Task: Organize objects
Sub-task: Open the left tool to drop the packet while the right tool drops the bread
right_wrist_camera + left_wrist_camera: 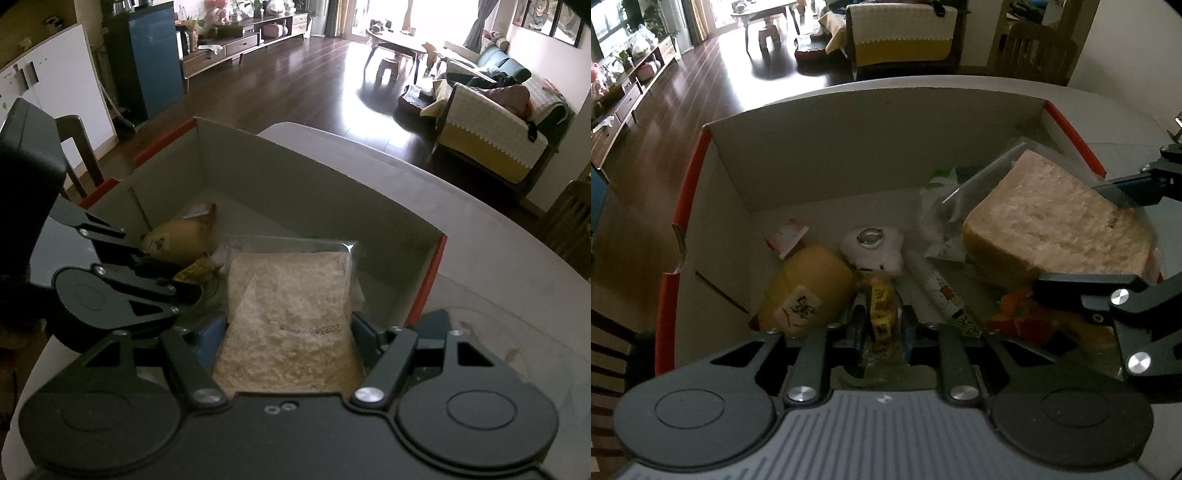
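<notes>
An open cardboard box (687,206) with red flaps stands on a white table (491,258). My left gripper (882,326) reaches into it, shut on a small yellow packet (881,308). Ahead of it lie a yellow banana-shaped pack (812,291), a white plush keyring (873,249) and a cartoon-printed tube (945,295). My right gripper (288,332) is shut on a slice of bread in a clear bag (291,295), held over the box's right half (424,280). In the left wrist view the bread (1052,225) tilts above an orange-red packet (1019,317).
The two grippers are close together inside the box; the left gripper (177,275) sits just left of the bread. A dark wooden chair (609,354) stands by the table's left side. An armchair with a white and yellow cover (491,140) stands beyond the table on the dark floor.
</notes>
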{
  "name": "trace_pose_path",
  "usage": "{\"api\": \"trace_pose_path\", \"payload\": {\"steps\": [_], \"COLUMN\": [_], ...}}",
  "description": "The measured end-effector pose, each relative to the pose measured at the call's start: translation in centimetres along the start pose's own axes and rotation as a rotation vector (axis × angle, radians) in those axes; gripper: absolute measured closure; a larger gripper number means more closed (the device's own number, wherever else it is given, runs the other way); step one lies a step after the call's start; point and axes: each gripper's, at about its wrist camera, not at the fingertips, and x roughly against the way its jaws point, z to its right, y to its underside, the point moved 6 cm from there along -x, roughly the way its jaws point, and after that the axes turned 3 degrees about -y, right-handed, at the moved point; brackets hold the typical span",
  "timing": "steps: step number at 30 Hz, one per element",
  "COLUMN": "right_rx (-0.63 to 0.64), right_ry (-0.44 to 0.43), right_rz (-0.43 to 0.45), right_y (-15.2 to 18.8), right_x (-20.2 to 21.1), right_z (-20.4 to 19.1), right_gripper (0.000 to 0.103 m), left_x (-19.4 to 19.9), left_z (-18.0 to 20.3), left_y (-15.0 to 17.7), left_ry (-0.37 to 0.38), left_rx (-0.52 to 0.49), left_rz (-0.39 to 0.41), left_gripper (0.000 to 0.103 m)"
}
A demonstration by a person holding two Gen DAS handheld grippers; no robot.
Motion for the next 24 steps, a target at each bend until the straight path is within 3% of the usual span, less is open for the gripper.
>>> {"api": "trace_pose_path", "payload": {"steps": [5, 7, 8, 24], "right_rx": [-0.002, -0.010, -0.014, -0.046], "right_ry": [-0.003, -0.010, -0.012, -0.063], "right_rz": [0.028, 0.038, 0.043, 0.166], "right_y": [0.0, 0.0, 0.1, 1.5], "right_x": [1.3, 1.9, 2.2, 7.9], "right_z": [-0.1, 0.1, 0.2, 0.7], "right_gripper": [0.027, 0.027, 0.026, 0.022], "left_x": [0.5, 0.9, 1.3, 7.7], "left_z": [0.2, 0.3, 0.3, 0.5], "left_y": [0.3, 0.4, 0.5, 1.6], "left_ry": [0.000, 0.003, 0.000, 0.024], "left_rx": [0.012, 0.010, 0.011, 0.069], "left_rz": [0.022, 0.038, 0.051, 0.190], "left_gripper": [0.068, 0.040, 0.035, 0.033]}}
